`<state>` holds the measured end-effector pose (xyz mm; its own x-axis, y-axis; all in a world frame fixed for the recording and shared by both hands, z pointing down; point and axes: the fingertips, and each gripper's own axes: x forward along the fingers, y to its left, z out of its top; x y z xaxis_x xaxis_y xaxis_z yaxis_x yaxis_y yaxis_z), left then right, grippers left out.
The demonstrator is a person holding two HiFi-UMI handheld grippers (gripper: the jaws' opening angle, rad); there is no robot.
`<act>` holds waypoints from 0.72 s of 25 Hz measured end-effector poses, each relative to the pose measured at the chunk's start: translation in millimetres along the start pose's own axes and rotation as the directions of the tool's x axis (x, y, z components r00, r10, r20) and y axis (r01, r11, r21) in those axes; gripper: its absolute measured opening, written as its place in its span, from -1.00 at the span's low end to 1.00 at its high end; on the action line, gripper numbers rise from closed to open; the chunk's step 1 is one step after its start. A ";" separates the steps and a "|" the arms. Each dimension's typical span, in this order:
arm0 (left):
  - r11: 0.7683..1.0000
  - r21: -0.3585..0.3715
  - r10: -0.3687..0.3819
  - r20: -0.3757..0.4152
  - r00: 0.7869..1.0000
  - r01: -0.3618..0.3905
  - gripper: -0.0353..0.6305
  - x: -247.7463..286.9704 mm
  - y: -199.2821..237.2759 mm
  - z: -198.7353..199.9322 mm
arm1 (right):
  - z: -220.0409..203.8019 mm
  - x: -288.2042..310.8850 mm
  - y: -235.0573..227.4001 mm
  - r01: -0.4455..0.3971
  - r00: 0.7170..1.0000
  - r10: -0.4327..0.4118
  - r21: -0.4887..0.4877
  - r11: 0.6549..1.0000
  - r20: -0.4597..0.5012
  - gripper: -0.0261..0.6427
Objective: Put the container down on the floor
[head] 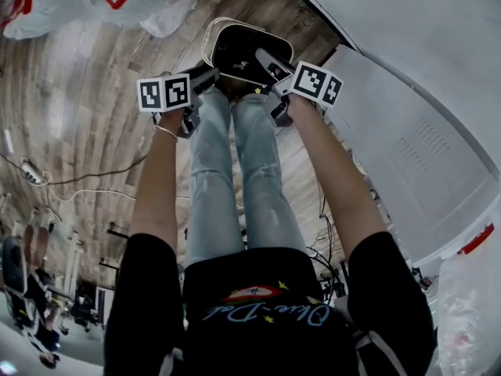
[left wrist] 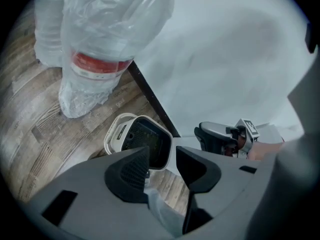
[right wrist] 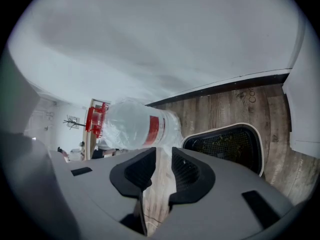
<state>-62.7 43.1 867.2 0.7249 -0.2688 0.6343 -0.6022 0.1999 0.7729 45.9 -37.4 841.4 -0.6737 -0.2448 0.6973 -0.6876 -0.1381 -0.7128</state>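
Wood-plank floor covers most of the head view. A large white panelled unit stands along its right side and meets the floor at a dark base strip.

The person stands upright in pale jeans. Both bare arms reach forward and down. The left arm and the right arm run roughly parallel on either side of the legs, and each gripper is pitched downward toward the floor.

Plastic-wrapped water bottles with a red label band rest on the floor beyond the left arm.

The container, white-rimmed with a dark interior, sits on the floor just ahead of the person's feet. It is close to the base strip, and its opening faces up.

The left gripper is near the container's left edge and the right gripper is over its right edge. Whether the right gripper touches the rim cannot be told from the head view.

In the left gripper view, the left gripper's jaws stand wide apart with nothing clamped. Only floor and the container's near rim show beyond the gap.

In the right gripper view, the right gripper's jaws are likewise parted and empty, with bare floor between them. The container lies off to their right.
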 end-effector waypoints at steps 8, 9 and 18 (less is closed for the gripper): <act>0.998 0.041 -0.055 0.069 0.996 0.052 -0.69 -25.0 -37.6 16.7 | 10.3 -24.7 34.5 -0.036 0.997 0.033 0.042 0.998 0.074 -0.87; 0.998 0.042 -0.059 0.074 0.995 0.056 -0.72 -28.5 -40.8 17.9 | 11.1 -28.8 36.5 -0.035 0.996 0.030 0.050 0.998 0.089 -0.89; 0.974 0.208 -0.121 0.165 0.979 0.085 -0.87 -66.2 -97.2 33.8 | 30.7 -82.3 77.5 0.002 0.966 0.019 -0.081 0.997 0.256 -0.92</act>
<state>-63.4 9.5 749.5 0.7273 -0.4427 0.5245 -0.5944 -0.0243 0.8038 56.3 -57.4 726.5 -0.5943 -0.4852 0.6413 -0.7088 -0.0608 -0.7028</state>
